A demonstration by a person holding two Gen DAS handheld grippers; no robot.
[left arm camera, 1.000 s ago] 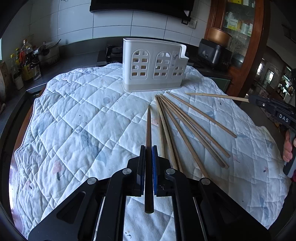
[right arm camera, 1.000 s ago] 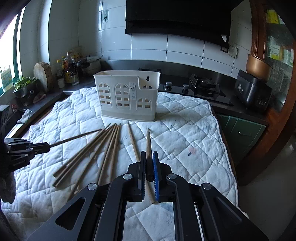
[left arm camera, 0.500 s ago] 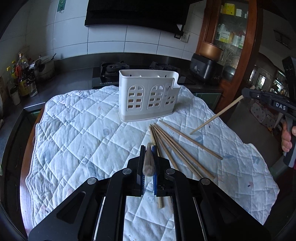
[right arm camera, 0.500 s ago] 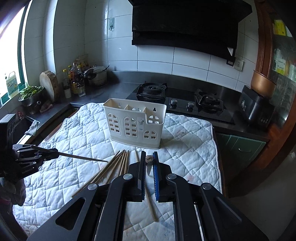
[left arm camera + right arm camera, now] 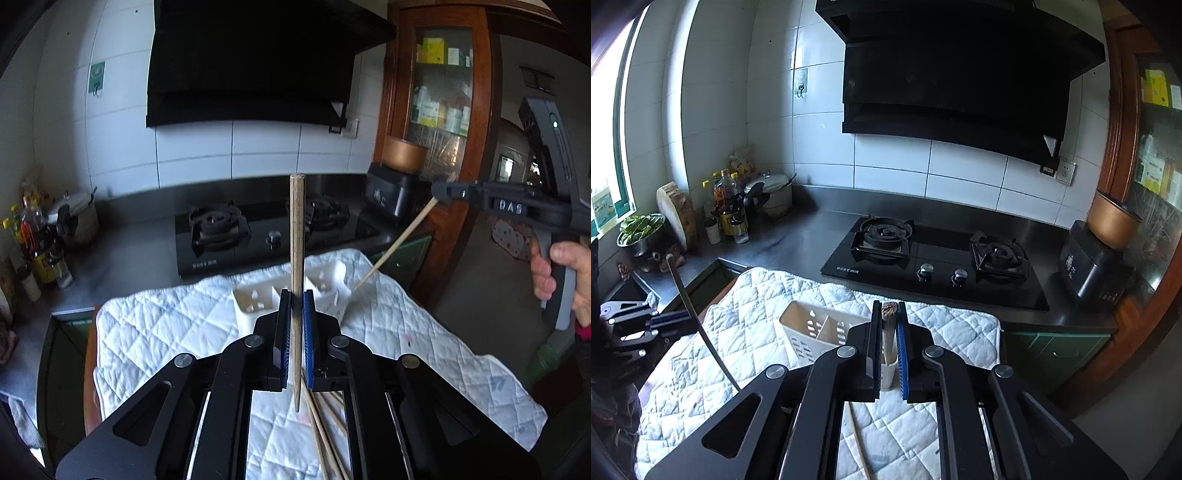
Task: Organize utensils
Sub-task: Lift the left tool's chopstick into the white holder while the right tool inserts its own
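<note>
We hold the left gripper [image 5: 294,299] with its fingers [image 5: 283,332] clamped on a wooden chopstick [image 5: 297,236] standing nearly upright; the right gripper [image 5: 888,314] has its fingers clamped on a second chopstick [image 5: 888,325], seen end-on; both hang above the white utensil holder [image 5: 812,328] on the quilted cloth [image 5: 166,325] over the tabletop; more loose chopsticks [image 5: 325,435] lie on the cloth nearer us.

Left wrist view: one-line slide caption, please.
Left gripper holds a chopstick upright above the white caddy; right gripper angles another chopstick toward it.
</note>
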